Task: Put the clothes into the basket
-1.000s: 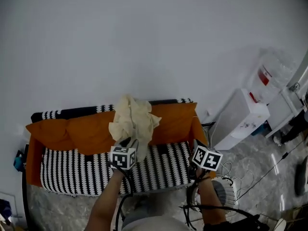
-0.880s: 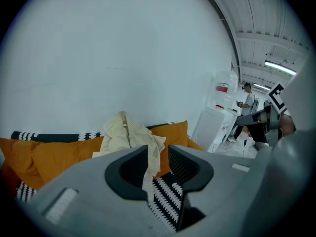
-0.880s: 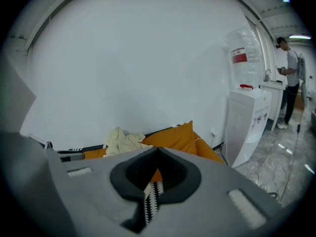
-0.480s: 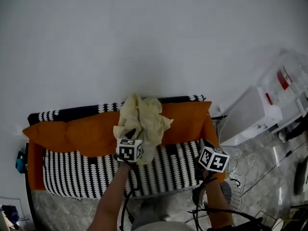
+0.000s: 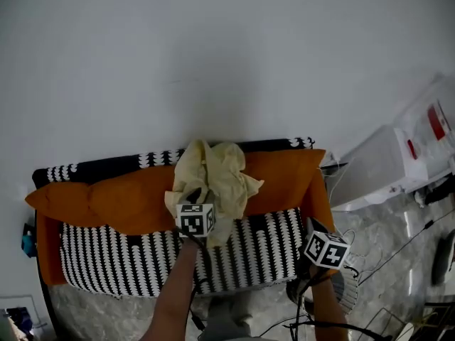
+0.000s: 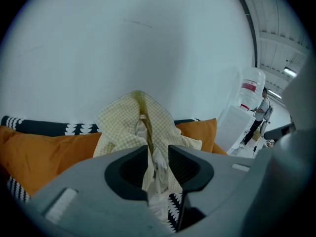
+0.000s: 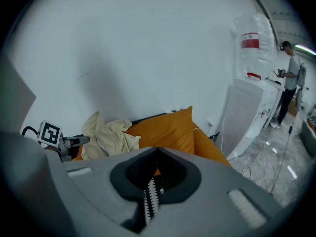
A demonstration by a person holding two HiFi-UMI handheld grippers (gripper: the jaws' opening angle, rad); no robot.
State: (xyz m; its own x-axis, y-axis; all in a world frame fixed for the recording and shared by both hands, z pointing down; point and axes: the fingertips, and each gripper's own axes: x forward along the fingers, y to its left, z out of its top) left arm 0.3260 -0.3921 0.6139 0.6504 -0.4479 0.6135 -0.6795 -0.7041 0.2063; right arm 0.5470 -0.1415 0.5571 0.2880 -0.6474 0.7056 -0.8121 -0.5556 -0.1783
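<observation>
Two jaws of the left gripper (image 6: pixel 158 157) are clamping a fold of a pale yellow checked garment (image 6: pixel 140 120). The cloth is bunching up above the pads at 12 o'clock, and a white strip of it is hanging down between them. In the head view the garment is being held up in front of the orange back cushions (image 5: pixel 106 201) of a sofa, at 12 o'clock from the left gripper's marker cube (image 5: pixel 197 219). Its lower edge is drooping toward the black-and-white patterned seat (image 5: pixel 106 261) — whether it is touching the cushions I cannot tell. The right gripper (image 7: pixel 158 151) is sitting at 4 o'clock from the left one, near the sofa's right end; its jaws are pressing together at the tips, gripping nothing. A white basket (image 5: pixel 350 300) is peeking out from behind the right gripper's cube at 5 o'clock in the head view, resting on the pale floor, well apart from the garment. A white water dispenser (image 5: pixel 387 172) is standing at 3 o'clock beside the sofa — and a person (image 7: pixel 290 83) is standing far off at 3 o'clock in the right gripper view.
</observation>
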